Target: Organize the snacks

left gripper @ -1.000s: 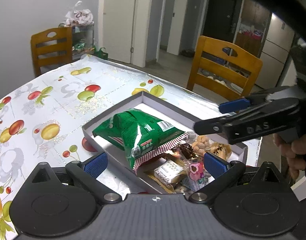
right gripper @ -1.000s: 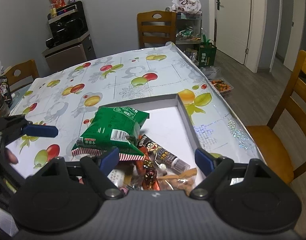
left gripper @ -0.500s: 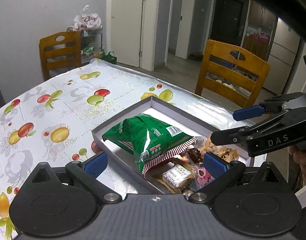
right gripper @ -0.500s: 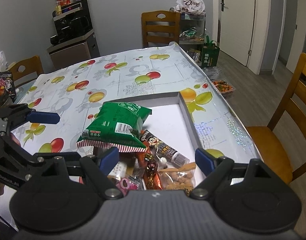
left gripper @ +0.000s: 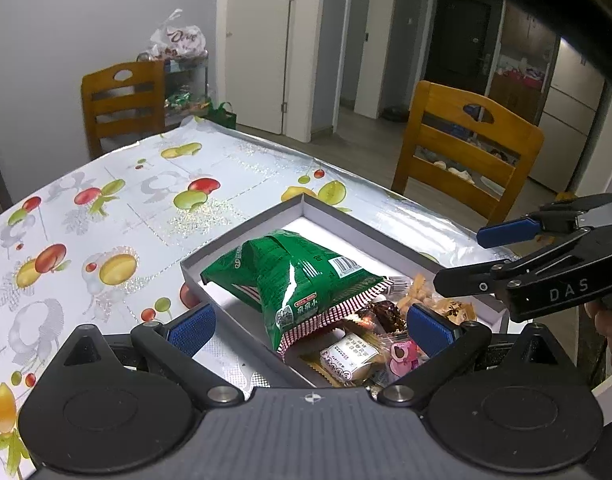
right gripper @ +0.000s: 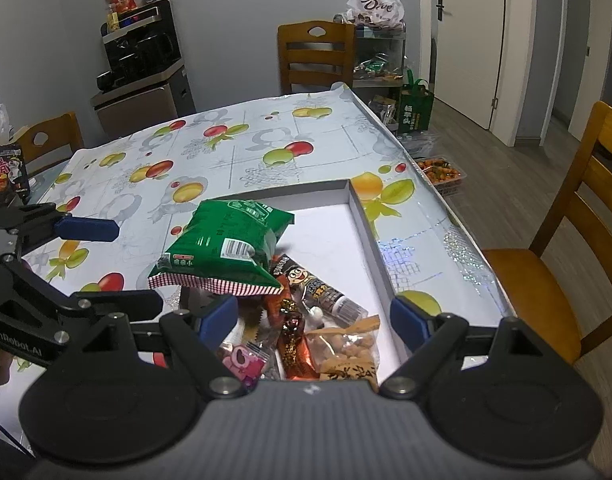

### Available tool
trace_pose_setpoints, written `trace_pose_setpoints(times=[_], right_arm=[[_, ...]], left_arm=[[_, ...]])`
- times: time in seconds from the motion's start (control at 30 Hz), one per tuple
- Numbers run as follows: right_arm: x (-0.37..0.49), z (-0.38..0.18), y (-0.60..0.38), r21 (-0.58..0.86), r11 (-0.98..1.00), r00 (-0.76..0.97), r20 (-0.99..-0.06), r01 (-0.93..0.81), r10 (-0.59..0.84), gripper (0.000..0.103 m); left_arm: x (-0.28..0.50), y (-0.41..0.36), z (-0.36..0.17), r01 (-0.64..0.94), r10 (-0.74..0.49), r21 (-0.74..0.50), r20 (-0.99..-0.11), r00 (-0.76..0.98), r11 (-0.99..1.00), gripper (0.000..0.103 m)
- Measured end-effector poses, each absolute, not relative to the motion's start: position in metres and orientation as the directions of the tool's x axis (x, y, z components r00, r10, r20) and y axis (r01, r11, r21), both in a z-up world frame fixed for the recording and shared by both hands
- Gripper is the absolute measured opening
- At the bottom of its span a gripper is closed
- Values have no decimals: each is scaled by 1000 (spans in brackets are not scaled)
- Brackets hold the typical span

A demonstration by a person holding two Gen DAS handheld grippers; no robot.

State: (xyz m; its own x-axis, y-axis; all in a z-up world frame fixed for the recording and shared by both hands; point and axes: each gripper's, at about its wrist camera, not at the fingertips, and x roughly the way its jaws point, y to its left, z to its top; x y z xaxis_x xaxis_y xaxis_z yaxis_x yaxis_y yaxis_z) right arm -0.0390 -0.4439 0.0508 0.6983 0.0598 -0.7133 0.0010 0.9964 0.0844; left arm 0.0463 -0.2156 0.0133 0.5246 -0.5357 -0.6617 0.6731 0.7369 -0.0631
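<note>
A grey-rimmed white box (left gripper: 242,238) (right gripper: 361,208) lies on the fruit-print tablecloth. In it a green snack bag (left gripper: 290,276) (right gripper: 226,244) leans over a pile of small snacks: a brown stick pack (right gripper: 313,286), a red candy (right gripper: 294,344), a peanut packet (right gripper: 345,346), a pink sweet (left gripper: 401,354) and a beige wrapped cake (left gripper: 351,358). My left gripper (left gripper: 309,324) is open and empty, above the box's near corner. My right gripper (right gripper: 313,320) is open and empty, above the pile. Each gripper shows at the edge of the other's view.
Wooden chairs stand at the far end (right gripper: 315,58) and the right side (left gripper: 465,148) (right gripper: 565,272) of the table. A black appliance on a cabinet (right gripper: 142,68) stands by the wall. A noodle pack (right gripper: 4,174) sits at the table's left. Bags and a food tray (right gripper: 441,170) are on the floor.
Both grippers have drawn back and up from the box, so more of the table and room shows. The green bag and the snacks lie as before. Both grippers stay open.
</note>
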Motion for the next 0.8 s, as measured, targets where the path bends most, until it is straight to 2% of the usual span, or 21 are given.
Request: trace_pose_setpoints(times=[0.8], right_arm=[[-43, 48, -449, 90, 996, 696, -715, 4, 62, 84]], left_arm=[[44, -222, 13, 672, -540, -76, -664, 517, 736, 103]])
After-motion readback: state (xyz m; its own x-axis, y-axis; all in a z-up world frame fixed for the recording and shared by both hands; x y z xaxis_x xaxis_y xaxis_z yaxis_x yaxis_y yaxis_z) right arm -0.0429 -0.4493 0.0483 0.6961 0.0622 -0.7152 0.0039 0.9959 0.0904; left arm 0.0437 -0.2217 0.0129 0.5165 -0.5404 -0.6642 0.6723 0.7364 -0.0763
